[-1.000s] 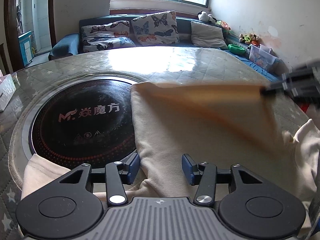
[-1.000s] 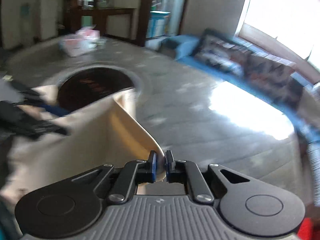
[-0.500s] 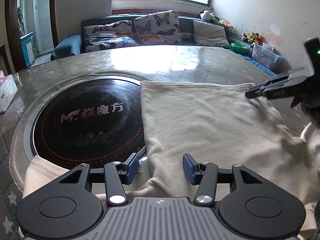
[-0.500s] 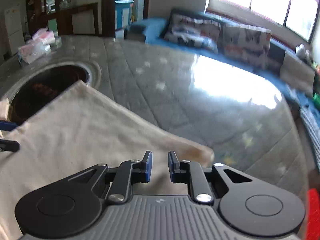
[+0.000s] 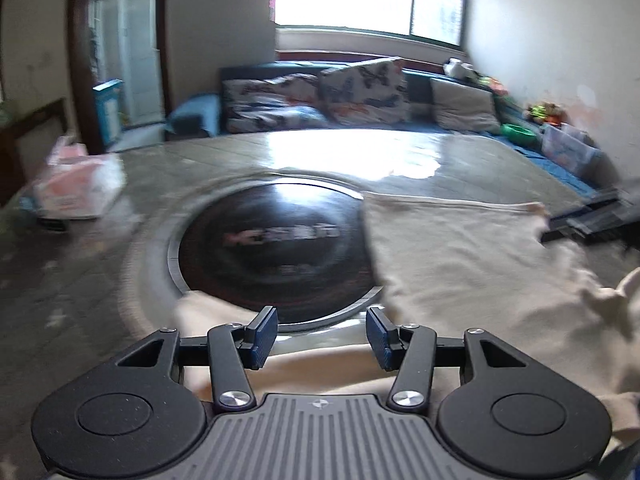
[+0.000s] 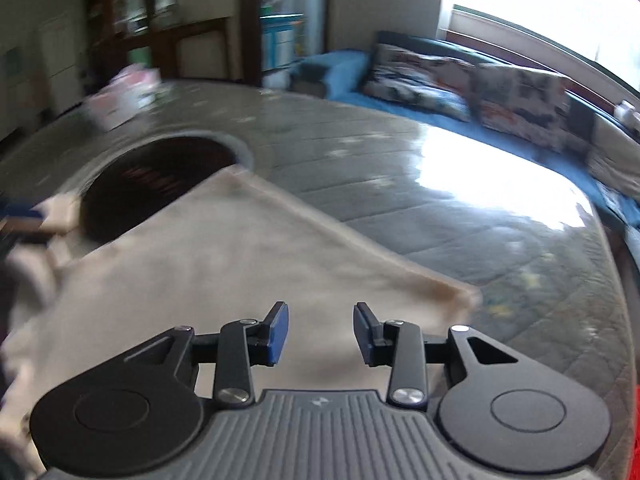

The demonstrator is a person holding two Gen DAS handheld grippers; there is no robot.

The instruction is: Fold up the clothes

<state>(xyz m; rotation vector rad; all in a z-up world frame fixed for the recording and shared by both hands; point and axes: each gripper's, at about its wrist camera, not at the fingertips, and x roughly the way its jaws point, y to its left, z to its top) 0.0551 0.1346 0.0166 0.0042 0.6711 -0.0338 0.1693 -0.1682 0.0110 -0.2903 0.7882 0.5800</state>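
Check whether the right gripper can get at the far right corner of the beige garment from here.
Probably yes. The right gripper, jaws opening with nothing between them, hangs over the beige garment, and the corner lies flat, uncovered, just ahead to its right.

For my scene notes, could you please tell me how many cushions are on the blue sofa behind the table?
3: two butterfly-print cushions side by side at the sofa's middle, and a plain grey cushion to their right. Others may be hidden by blur.
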